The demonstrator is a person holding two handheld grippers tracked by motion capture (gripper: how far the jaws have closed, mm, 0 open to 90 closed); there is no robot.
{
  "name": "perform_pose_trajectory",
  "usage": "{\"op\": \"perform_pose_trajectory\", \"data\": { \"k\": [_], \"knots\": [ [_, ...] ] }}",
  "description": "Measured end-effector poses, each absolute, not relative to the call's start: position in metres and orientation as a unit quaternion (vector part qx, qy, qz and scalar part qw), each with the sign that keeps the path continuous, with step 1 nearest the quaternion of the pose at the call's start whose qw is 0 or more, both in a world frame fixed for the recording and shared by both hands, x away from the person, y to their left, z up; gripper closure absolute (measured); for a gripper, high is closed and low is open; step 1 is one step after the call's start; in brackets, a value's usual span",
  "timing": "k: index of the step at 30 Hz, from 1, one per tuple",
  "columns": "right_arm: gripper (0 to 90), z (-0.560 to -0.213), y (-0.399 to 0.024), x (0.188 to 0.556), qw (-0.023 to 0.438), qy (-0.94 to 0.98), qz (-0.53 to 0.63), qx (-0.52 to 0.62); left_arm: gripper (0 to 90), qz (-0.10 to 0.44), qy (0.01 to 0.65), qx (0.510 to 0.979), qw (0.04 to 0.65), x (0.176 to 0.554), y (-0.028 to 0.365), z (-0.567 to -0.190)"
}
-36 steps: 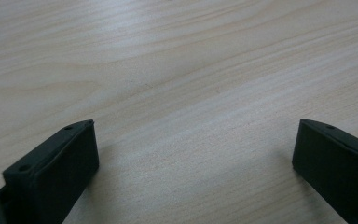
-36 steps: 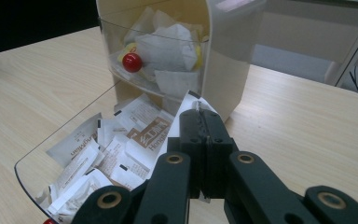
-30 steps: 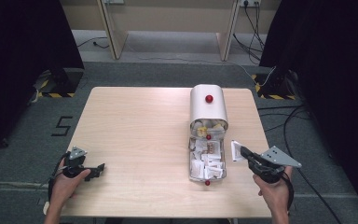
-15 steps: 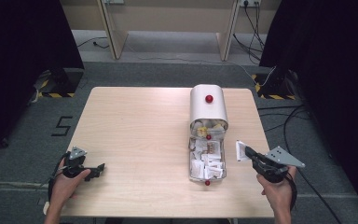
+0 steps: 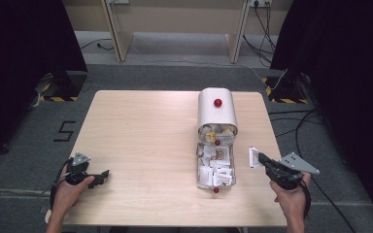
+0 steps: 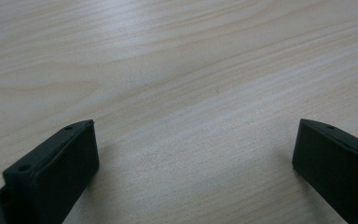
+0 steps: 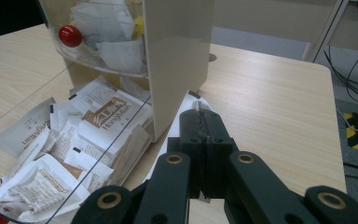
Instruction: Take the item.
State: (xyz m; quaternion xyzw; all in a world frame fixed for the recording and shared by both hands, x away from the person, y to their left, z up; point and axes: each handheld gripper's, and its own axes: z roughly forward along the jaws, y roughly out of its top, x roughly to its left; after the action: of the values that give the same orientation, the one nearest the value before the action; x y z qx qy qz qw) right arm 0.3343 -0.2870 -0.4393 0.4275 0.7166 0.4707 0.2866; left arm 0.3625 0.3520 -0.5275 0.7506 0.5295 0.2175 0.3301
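Overhead, pale wooden desk (image 5: 145, 126) with a cream dispenser box (image 5: 216, 112) standing right of centre, red knob (image 5: 217, 102) on its top; clear door (image 5: 215, 165) folded down flat toward the near edge, heaped with white and brown sachets (image 5: 216, 162), another red knob (image 5: 216, 190) at its near tip; more packets crammed inside the box behind a third red knob (image 5: 217, 142).

Near right corner: right tongs (image 5: 261, 157) held in a hand (image 5: 290, 199), jaws pressed together on a flat white sachet (image 5: 254, 158); sachet just right of the open door, apart from the heap; whether touching the desk, cannot tell. Grey three-cornered plate (image 5: 298, 163) topping the tool. From the right gripper view, black jaws of the right tongs (image 7: 203, 112) closed flat on the white sachet (image 7: 182, 116), its top edge poking past the tips beside the cream box wall (image 7: 177, 60); packets printed "HongMian" (image 7: 109, 116) spread over the clear door at left.

Near left corner: left tongs (image 5: 102, 174) resting low over bare desk in the other hand (image 5: 68, 191), well apart from the box. From the left gripper view, left tongs (image 6: 193, 135) spread wide, nothing between them but wood grain (image 6: 177, 70).
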Motion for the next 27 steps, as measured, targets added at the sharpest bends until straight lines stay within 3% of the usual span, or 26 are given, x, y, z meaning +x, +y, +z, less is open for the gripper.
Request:
{"op": "perform_pose_trajectory", "data": {
  "k": [27],
  "knots": [
    [89.3, -0.457, -0.296, 0.343, 0.284, 0.714, 0.454, 0.451, 0.0, 0.218, 0.53, 0.751, 0.33, 0.363, 0.352, -0.527]
  ]
}}
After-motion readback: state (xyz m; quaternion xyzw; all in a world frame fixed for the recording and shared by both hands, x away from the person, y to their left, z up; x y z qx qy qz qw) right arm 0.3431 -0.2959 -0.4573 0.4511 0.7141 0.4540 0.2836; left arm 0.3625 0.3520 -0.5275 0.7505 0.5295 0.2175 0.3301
